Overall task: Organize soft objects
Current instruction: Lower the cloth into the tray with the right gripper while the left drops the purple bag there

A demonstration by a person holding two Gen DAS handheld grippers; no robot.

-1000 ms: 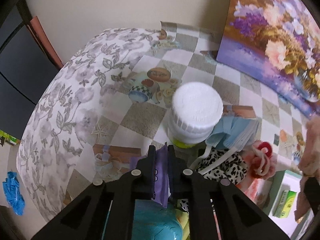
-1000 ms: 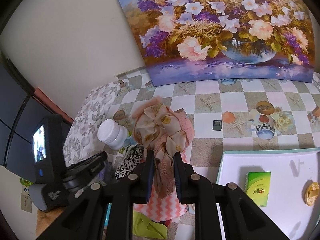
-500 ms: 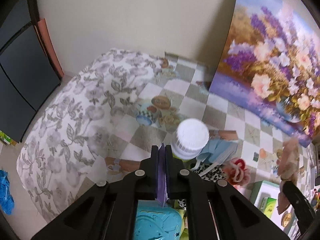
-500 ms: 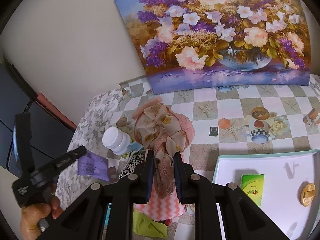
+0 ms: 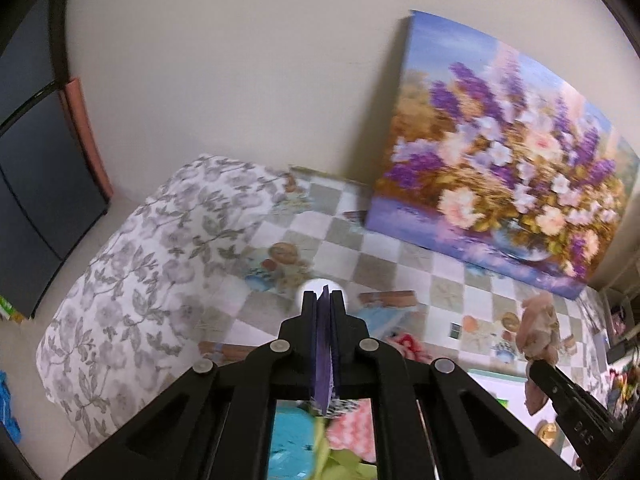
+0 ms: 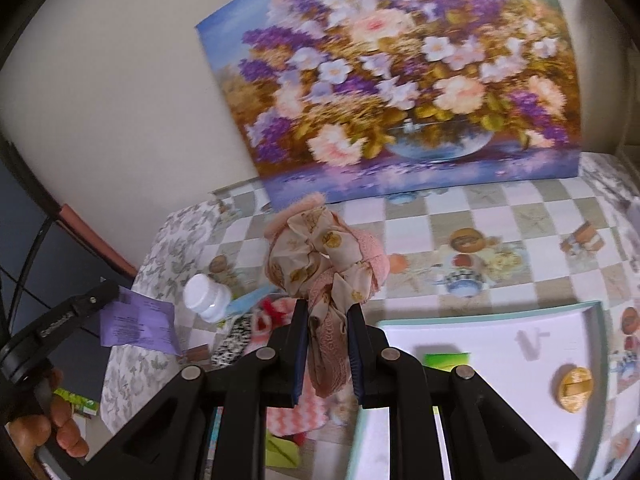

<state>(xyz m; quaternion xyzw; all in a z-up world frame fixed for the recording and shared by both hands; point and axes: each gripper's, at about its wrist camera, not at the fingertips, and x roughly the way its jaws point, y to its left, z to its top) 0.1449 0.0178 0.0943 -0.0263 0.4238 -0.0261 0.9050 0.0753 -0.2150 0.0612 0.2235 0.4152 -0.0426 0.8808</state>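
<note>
Gripping purple packet [image 5: 323,354], pink scrunchie [image 6: 326,272]

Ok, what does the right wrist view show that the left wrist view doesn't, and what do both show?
Right wrist only: the flat face of the thin purple packet in the left claw, a hand, and most of the white tray with a round golden object.

Left wrist only: the packet edge-on, and blue cloth below.

Both: the large flower painting, white bottle cap, and beige-and-pink fabric bundle in the right claw.
</note>
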